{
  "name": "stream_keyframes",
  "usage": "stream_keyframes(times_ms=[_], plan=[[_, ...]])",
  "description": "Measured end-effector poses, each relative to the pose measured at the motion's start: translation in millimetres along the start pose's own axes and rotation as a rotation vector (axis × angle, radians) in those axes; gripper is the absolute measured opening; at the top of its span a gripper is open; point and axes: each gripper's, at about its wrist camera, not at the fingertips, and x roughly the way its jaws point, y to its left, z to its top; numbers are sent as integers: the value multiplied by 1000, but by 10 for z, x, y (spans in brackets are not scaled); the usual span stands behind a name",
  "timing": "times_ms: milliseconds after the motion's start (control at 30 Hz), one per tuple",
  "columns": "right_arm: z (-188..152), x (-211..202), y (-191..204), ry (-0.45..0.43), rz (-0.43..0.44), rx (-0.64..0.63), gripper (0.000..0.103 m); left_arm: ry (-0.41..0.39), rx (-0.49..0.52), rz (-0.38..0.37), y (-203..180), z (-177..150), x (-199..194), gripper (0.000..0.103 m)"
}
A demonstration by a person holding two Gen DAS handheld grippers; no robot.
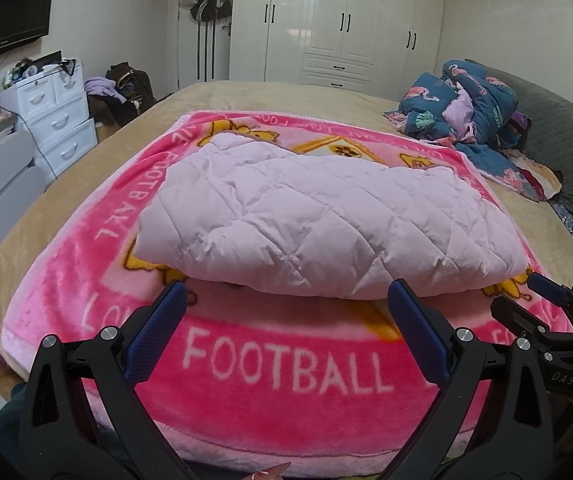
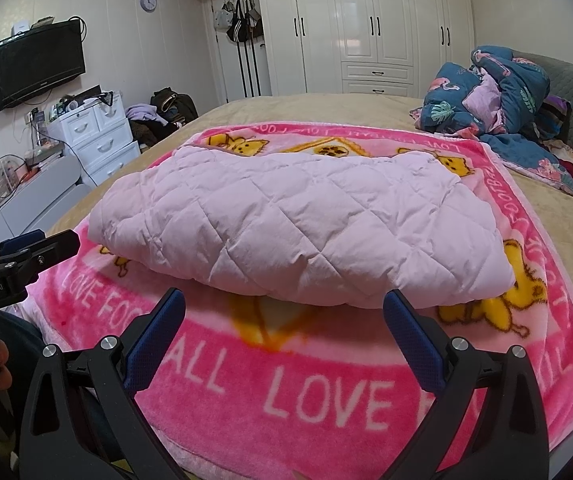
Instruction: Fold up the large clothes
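Left wrist: both grippers (image 1: 286,300) (image 2: 284,304) spread, level.

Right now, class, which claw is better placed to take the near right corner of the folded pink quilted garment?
Right claw, probably. It is open at the pink quilted garment's near edge, with that corner just right of it. The open left claw faces the garment's left and middle.

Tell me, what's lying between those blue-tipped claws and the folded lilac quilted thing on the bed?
Only a bare strip of the pink football blanket. Both wrist views show the open left gripper and right gripper stopping just short of the quilted garment.
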Motion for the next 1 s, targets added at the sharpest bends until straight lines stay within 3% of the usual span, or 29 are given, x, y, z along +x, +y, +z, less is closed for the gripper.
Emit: stream_keyframes(times_ms=[667,1000], plan=[[-11,-56,-23,2,-8,-1,99,3,20,34,-7,-11,-19,94],[19,-99,-66,-14,-37,16,99,44,26,60,-24,-57,50,94]])
